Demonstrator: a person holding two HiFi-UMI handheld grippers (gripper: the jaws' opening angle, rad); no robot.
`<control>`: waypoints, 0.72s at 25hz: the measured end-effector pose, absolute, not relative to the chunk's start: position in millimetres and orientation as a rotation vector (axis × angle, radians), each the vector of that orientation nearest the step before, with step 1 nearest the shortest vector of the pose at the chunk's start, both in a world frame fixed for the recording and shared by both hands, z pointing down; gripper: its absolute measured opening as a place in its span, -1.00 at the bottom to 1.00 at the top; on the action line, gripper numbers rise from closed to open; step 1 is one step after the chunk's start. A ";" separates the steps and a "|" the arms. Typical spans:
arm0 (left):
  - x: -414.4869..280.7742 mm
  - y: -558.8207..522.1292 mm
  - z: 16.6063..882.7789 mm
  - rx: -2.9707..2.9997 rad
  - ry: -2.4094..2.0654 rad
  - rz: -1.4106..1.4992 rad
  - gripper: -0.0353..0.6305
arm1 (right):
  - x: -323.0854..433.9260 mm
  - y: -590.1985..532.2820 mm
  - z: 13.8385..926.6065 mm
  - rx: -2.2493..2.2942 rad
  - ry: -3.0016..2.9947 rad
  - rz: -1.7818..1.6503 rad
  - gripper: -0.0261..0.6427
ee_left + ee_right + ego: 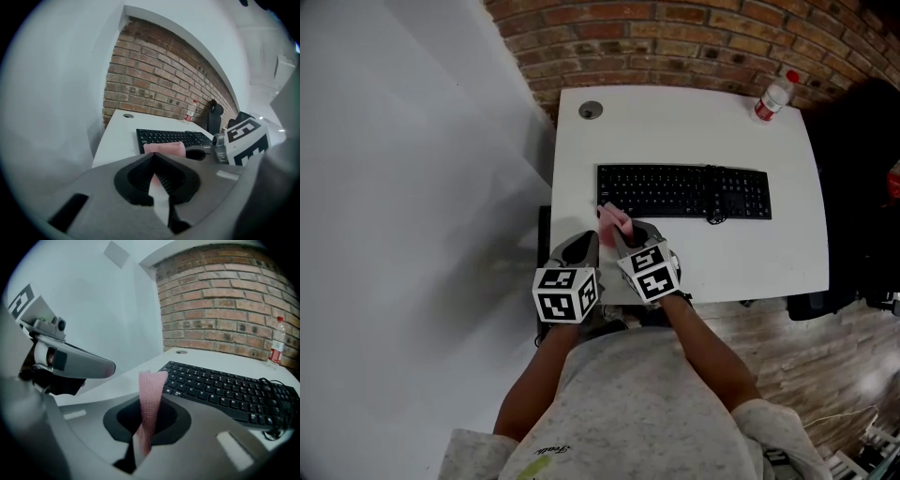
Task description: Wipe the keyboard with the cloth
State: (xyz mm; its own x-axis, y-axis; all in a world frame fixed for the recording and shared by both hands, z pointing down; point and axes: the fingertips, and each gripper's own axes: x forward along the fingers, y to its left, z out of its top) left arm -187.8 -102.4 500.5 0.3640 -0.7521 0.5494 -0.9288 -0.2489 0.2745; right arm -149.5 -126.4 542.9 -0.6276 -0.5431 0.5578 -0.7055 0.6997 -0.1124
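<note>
Right gripper [625, 236]: above the near edge of the desk [694, 122], fingers clamped on the pink cloth [151, 401], pointing at the near-left corner of the keyboard [683, 191].
Cloth: pinched into a narrow upright strip between the right fingers, free end standing up above them; in the head view right at the keyboard's near-left corner, touching or just over it, cannot tell which.
Left gripper [584, 246]: just beside the right gripper, on its left, at the desk's near-left corner; fingers together at the tips, nothing between them.
Keyboard: black, flat across the middle of the desk, long side parallel to the near edge; dark cable [276, 404] looped over its right part.
Desk: white, far edge against a brick wall [694, 37]; round grommet [591, 110] near the far-left corner.
Bottle [775, 97]: clear plastic, red cap and red label, upright at the far-right corner, well apart from the keyboard.
</note>
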 end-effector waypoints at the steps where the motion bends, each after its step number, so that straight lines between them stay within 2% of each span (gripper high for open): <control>1: -187.1 -103.5 500.7 2.084 -1.435 0.414 -0.90 | -146.9 -126.5 543.3 0.977 -2.406 0.441 -0.86; 18: -153.8 -100.2 498.6 2.241 -1.209 0.434 -0.90 | -103.7 -113.3 542.6 1.226 -2.256 0.455 -0.85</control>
